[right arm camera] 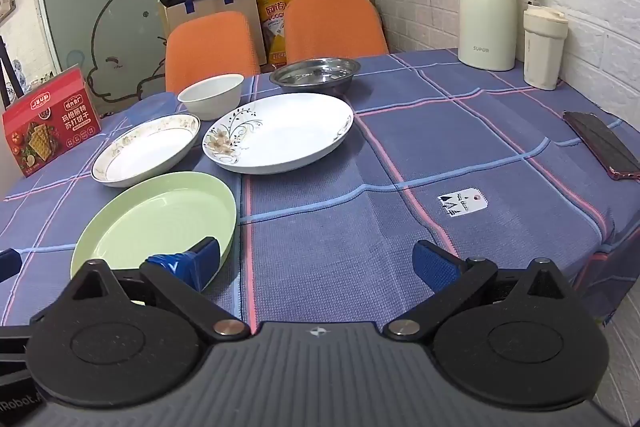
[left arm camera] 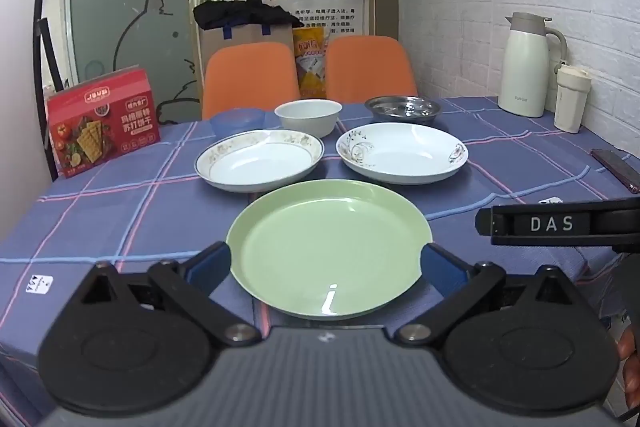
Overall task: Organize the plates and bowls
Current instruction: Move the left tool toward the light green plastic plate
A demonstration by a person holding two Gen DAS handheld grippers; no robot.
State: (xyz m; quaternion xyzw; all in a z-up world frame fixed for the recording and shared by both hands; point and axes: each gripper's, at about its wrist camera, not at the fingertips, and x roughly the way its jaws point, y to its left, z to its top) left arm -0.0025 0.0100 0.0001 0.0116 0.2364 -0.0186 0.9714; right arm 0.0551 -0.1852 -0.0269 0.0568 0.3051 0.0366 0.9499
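A green plate [left arm camera: 328, 247] [right arm camera: 160, 219] lies nearest me on the blue checked tablecloth [left arm camera: 120, 211]. Behind it sit a gold-rimmed white plate [left arm camera: 260, 159] [right arm camera: 148, 147] and a flower-patterned white plate [left arm camera: 402, 153] [right arm camera: 280, 131]. Further back are a small blue bowl [left arm camera: 238, 121], a white bowl [left arm camera: 309, 115] [right arm camera: 212, 95] and a steel bowl [left arm camera: 402, 109] [right arm camera: 314, 75]. My left gripper [left arm camera: 326, 267] is open, its fingers either side of the green plate, just above it. My right gripper [right arm camera: 320, 263] is open and empty over bare cloth right of the green plate.
A red cracker box [left arm camera: 102, 121] stands at the table's left. A white thermos jug [left arm camera: 524, 67] and a cream cup [left arm camera: 572, 99] stand at the back right by the brick wall. A dark phone [right arm camera: 600, 143] lies at the right edge. Two orange chairs [left arm camera: 250, 75] stand behind.
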